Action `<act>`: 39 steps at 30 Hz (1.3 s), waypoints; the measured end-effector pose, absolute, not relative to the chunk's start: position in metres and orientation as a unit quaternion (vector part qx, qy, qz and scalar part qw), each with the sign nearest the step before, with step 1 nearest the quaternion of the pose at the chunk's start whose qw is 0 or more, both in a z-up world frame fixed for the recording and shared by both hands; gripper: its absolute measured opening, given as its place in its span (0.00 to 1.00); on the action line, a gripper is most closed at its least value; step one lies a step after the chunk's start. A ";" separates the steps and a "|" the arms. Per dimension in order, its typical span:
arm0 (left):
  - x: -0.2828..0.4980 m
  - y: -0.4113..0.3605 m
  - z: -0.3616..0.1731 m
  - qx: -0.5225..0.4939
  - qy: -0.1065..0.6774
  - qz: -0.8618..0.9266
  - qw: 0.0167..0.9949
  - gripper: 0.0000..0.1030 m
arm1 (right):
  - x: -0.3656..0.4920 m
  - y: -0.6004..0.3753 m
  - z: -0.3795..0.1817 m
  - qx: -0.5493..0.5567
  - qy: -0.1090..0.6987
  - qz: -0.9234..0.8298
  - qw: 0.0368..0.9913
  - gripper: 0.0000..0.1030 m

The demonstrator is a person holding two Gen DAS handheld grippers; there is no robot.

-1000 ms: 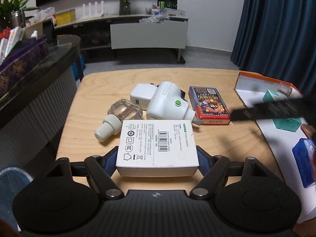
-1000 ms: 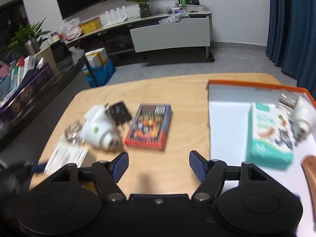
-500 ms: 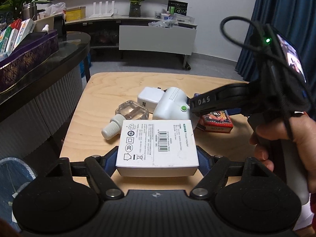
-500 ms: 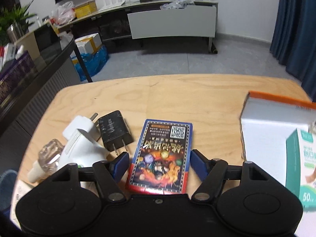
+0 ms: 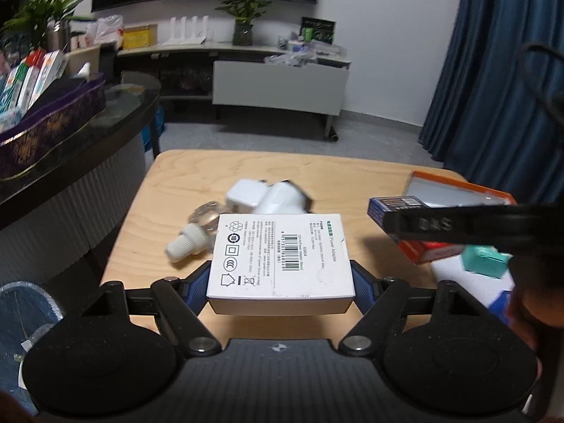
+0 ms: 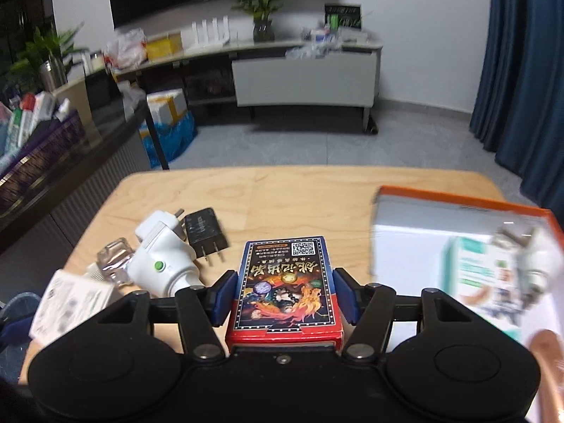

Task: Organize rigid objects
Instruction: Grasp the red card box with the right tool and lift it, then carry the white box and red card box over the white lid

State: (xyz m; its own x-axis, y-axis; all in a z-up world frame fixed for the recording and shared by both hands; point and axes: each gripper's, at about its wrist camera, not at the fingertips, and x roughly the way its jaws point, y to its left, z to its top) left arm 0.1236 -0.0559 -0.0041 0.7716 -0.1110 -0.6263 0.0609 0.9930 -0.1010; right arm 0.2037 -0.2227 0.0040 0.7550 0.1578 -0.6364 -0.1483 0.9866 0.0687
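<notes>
Pale matt wood table (image 6: 282, 197), glossy printed card box (image 6: 285, 282), matt white carton (image 5: 282, 257).

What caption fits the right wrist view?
Right gripper closing on a card box, beside white plug and orange-rimmed tray.

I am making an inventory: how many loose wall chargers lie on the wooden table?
2: the black charger, and the white charger directly left of it. Others may be hidden.

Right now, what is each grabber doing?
Left gripper: closed on the white box.
Right gripper: jaws closing on the card box, pads touching it.
</notes>
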 end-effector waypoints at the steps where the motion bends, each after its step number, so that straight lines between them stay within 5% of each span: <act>1: 0.122 -0.061 -0.003 -0.036 0.335 -0.051 0.940 0.77 | 0.196 -0.229 0.008 0.011 0.335 0.079 0.939 0.69; 23: 0.100 -0.161 0.013 -0.019 0.333 -0.137 0.933 0.77 | 0.083 -0.354 0.034 0.053 0.269 -0.014 0.962 0.69; 39: 0.129 -0.221 0.033 0.027 0.328 -0.178 0.927 0.77 | 0.084 -0.414 0.047 0.099 0.243 -0.065 0.963 0.69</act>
State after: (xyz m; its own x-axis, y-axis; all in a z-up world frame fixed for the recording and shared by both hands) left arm 0.1286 -0.2206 0.0327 0.7212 -0.3115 -0.6188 0.3474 0.9354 -0.0661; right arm 0.0835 -0.4144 0.0474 0.8736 -0.0779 -0.4804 0.1741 0.9718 0.1591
